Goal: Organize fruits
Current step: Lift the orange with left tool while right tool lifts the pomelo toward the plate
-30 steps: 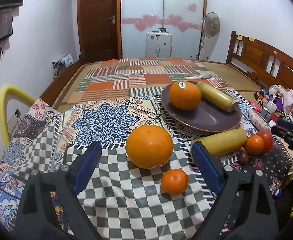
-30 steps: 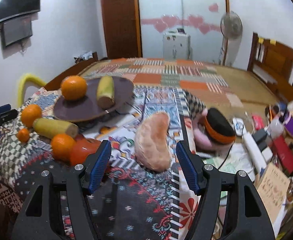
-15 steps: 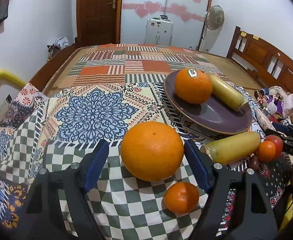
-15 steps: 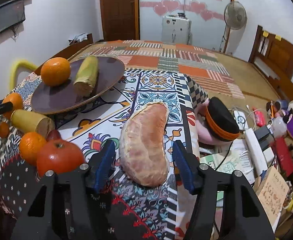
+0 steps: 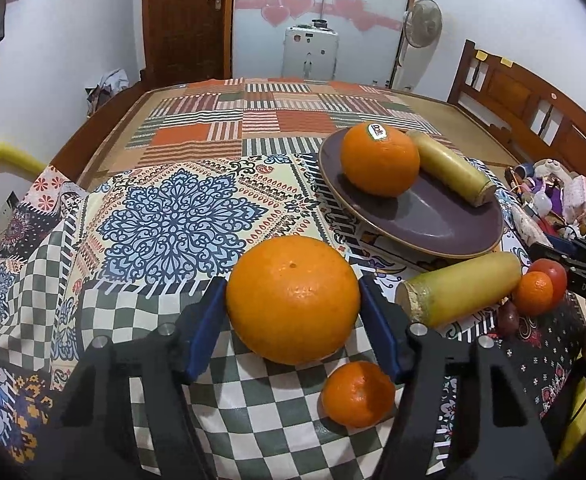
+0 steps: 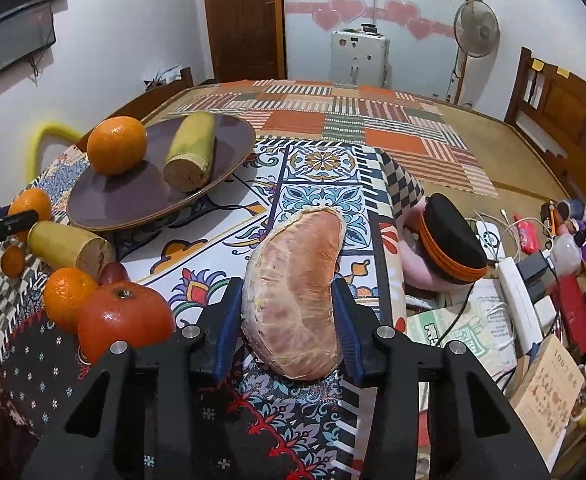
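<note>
- The left claw (image 5: 293, 320) clamps both blue pads against the big orange (image 5: 293, 300) on the checked cloth (image 5: 261, 412).
- The right claw (image 6: 289, 320) pinches the pomelo segment (image 6: 297, 292) near the worktop's edge.

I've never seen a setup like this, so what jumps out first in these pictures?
A large orange sits squeezed between the left gripper and its blue pads, a pink peeled pomelo segment between the right gripper. Behind, a purple plate holds another orange.
</note>
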`<state>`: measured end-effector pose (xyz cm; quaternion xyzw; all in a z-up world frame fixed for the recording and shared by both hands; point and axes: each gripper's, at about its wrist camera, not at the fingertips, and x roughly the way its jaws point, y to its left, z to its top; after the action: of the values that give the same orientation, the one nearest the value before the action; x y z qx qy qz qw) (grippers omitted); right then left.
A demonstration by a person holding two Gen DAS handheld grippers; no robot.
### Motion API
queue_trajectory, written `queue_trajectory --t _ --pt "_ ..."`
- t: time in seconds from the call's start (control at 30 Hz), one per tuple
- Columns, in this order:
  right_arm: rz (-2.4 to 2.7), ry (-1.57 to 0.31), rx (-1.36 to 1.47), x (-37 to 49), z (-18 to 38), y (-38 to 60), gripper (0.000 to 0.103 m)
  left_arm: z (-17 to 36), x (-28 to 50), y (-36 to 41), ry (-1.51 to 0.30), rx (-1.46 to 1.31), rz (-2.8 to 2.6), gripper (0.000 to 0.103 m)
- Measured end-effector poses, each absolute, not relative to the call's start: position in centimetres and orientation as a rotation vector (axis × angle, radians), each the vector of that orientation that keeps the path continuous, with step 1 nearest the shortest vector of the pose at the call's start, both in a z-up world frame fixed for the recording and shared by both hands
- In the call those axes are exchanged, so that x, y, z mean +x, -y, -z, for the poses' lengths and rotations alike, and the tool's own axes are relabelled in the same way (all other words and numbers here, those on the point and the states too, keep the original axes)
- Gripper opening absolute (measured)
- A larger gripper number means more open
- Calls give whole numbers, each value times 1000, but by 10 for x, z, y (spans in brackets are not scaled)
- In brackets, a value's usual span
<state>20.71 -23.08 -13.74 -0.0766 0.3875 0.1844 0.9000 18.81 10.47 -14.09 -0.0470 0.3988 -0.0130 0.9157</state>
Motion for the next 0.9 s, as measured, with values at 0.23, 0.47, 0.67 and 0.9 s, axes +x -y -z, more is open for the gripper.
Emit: queue_trajectory --t 0.23,0.47,0.67,0.9 --pt "-388 -762 -134 206 123 236 40 136 183 -106 -823 -94 22 64" --pt "-412 -701 -127 201 102 230 40 116 175 -94 -767 -71 44 64" --pt "-436 -648 -116 201 84 224 40 98 175 -80 -725 -69 74 64" --pt "-468 -592 -120 199 70 213 40 85 186 -61 -704 -68 113 64"
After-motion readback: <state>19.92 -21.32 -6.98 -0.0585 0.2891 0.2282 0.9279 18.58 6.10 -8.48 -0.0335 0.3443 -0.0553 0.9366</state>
